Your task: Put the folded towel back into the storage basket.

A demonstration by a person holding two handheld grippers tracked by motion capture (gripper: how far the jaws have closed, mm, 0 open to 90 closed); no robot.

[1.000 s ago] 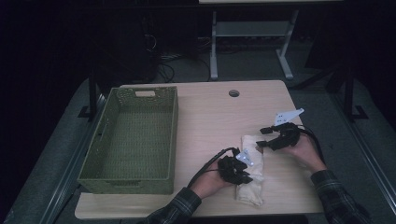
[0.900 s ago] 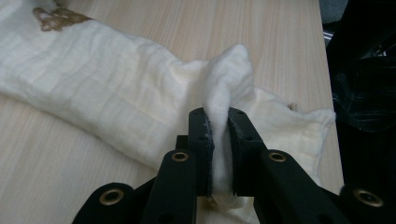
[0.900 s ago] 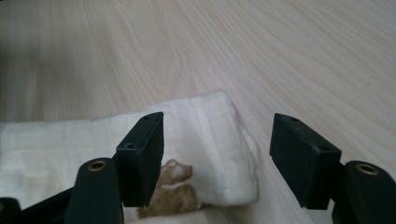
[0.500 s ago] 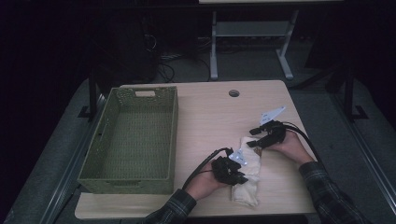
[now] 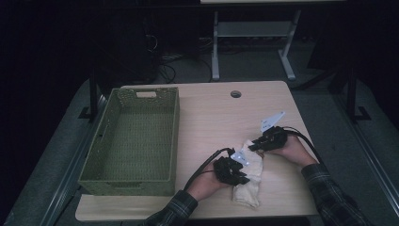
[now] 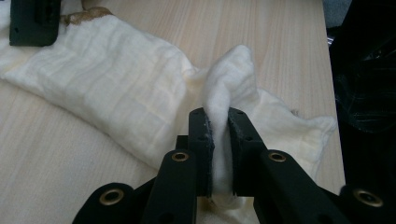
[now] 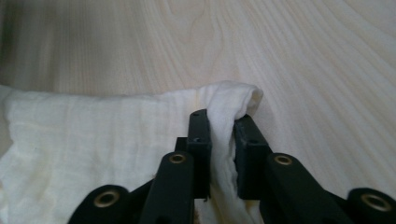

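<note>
The cream cloth (image 5: pixel 249 176) lay crumpled on the table (image 5: pixel 211 117), well to the right of the green basket (image 5: pixel 134 139) and near the table's front edge; the basket served as the reference landmark. The left hand-held gripper (image 5: pixel 237 175) sat on the side of the cloth nearer the basket; in the left gripper view its jaws were clenched on a raised fold of the cloth (image 6: pixel 116 88), the fabric pinched between both pads. The right hand-held gripper (image 5: pixel 254 146) sat at the cloth's end farther from the basket and toward the back of the table; its jaws had just been closing, and in the right gripper view they grasped a rolled edge of the cloth (image 7: pixel 93 135), the fold standing up between the pads; bare table surface lay beyond it.
</note>
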